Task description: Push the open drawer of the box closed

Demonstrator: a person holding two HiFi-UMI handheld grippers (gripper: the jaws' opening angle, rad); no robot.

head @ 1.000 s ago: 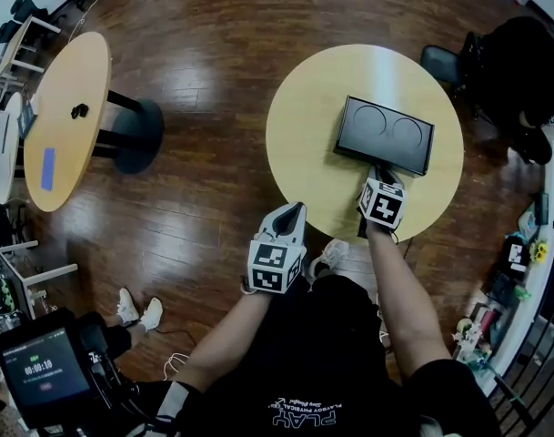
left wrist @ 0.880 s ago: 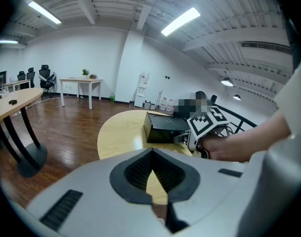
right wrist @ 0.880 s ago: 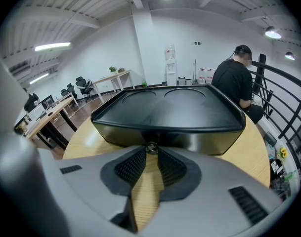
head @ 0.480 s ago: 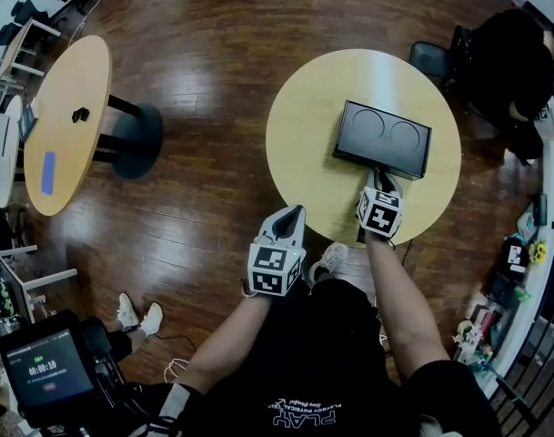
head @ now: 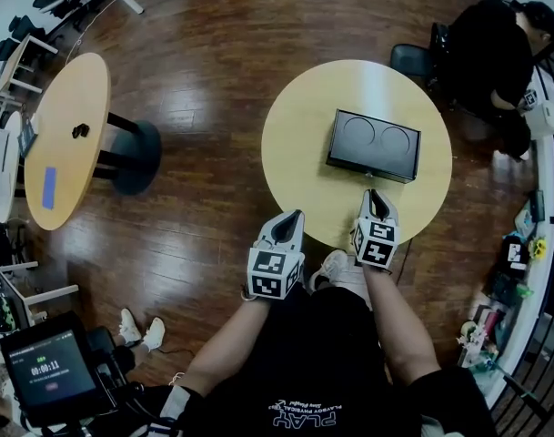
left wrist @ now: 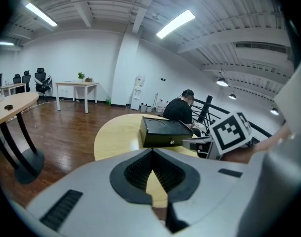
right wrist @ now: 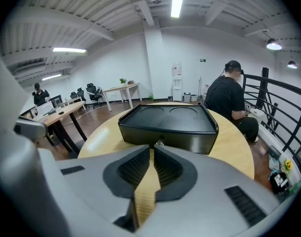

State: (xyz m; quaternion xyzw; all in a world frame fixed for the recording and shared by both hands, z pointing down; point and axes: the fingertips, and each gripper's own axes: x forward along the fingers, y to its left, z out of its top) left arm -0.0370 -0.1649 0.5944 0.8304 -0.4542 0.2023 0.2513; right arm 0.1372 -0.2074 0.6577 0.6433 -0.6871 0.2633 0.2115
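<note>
The black box with two round dents in its lid lies on the round wooden table. Its drawer front sits flush with the box, a small knob at its middle. My right gripper is shut and holds nothing. It points at the drawer front from a short gap away, over the table's near edge. My left gripper is also shut and holds nothing, and it hovers at the table's near edge, left of the right one. The left gripper view shows the box ahead to the right.
A second round table with a small black item and a blue item stands to the left. A person in black sits beyond the table at the right by a railing. A timer screen is at the bottom left. Clutter lines the right edge.
My right gripper, which was against the drawer front a second ago, has drawn back toward me and now stands apart from the box. The left gripper has hardly moved.
</note>
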